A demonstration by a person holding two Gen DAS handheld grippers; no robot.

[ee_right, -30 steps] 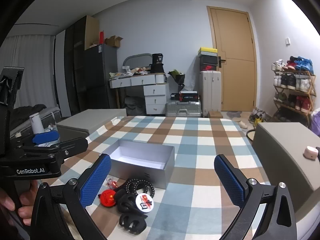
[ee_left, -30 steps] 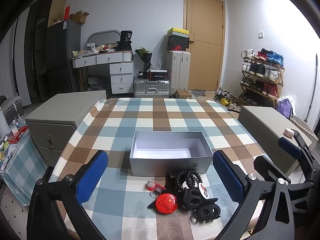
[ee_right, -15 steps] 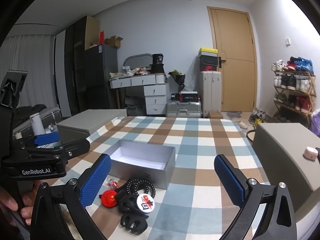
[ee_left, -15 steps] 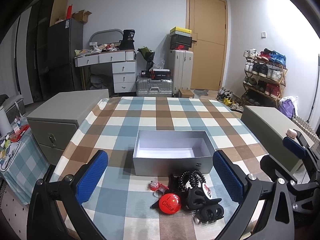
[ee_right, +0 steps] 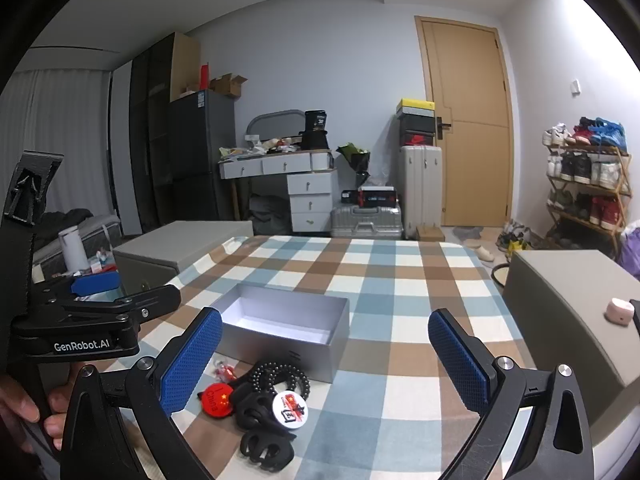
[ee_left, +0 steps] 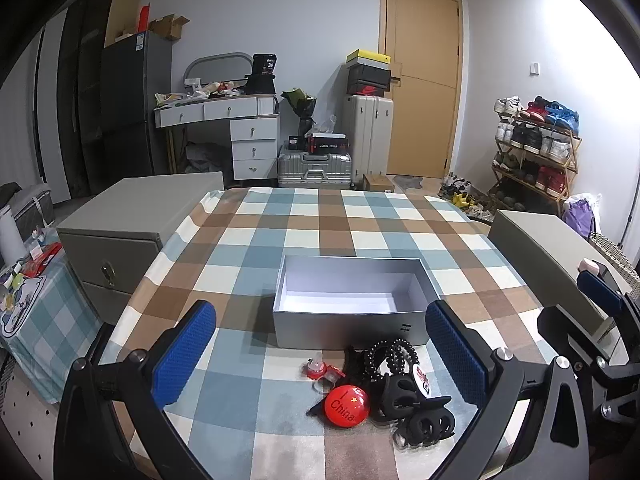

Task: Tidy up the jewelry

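- On the checkered counter (ee_left: pixel 256 240) sits a grey box (ee_left: pixel 348 326) with its top off and nothing inside, so it looks ready to take the jewelry.
- Just in front of the box lies a small pile, all close together: a black bead bracelet (ee_left: pixel 390 356), a red round badge (ee_left: pixel 346 405), a white round badge (ee_right: pixel 289 408), a black hair claw (ee_left: pixel 420 420) and a small red clip (ee_left: pixel 318 370).
- Nothing from the pile is in the box yet.
- Above the pile hangs the left gripper (ee_left: pixel 320 354), its fingers spread wide and holding nothing, so it can likely reach down first.
- Over to the side, the right gripper (ee_right: pixel 320 358) also has its blue fingers (ee_right: pixel 192 364) wide apart with nothing between them.
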